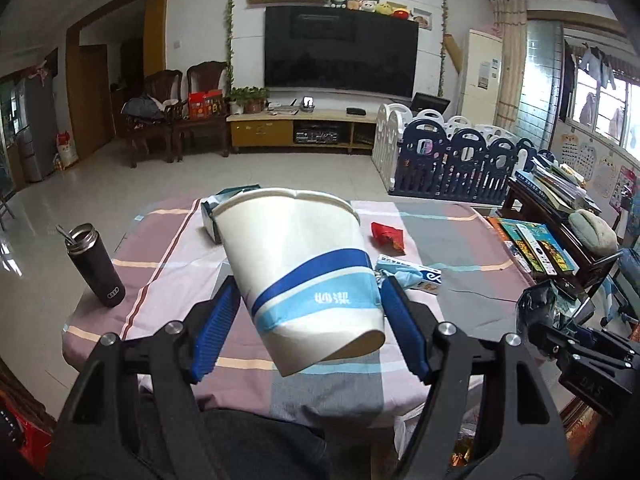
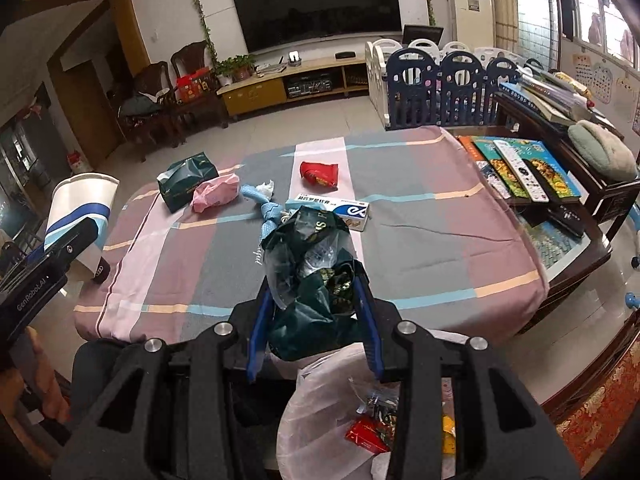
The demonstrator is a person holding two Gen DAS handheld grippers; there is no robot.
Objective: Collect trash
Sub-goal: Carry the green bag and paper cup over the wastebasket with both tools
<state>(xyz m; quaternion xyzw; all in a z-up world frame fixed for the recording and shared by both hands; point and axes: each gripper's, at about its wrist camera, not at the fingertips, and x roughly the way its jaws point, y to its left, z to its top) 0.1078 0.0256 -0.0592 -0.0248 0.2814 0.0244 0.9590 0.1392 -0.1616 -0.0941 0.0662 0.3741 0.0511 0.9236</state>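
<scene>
Paper cup (image 1: 304, 276), light and crushable, sits clamped by my left gripper (image 1: 308, 324) across its lower wall. Right gripper (image 2: 312, 312) pinches a soft, crinkly green wrapper (image 2: 312, 272); I judge both need gentle pressure.

My left gripper (image 1: 308, 316) holds a white paper cup (image 1: 304, 272) with blue bands tilted, rim away, while my right gripper (image 2: 314, 320) clamps a crumpled dark green wrapper (image 2: 312, 276) above the white trash bag (image 2: 332, 412) at the table's near edge. On the checked tablecloth (image 2: 420, 248) a red snack packet (image 2: 319, 174) lies toward the far edge and a white-and-blue box (image 2: 334, 210) sits mid-table. A pink bag (image 2: 214, 196) leans on a dark green tissue pack (image 2: 186, 182) by the far left corner, with a blue twisted cloth (image 2: 260, 204) between those and the box.
</scene>
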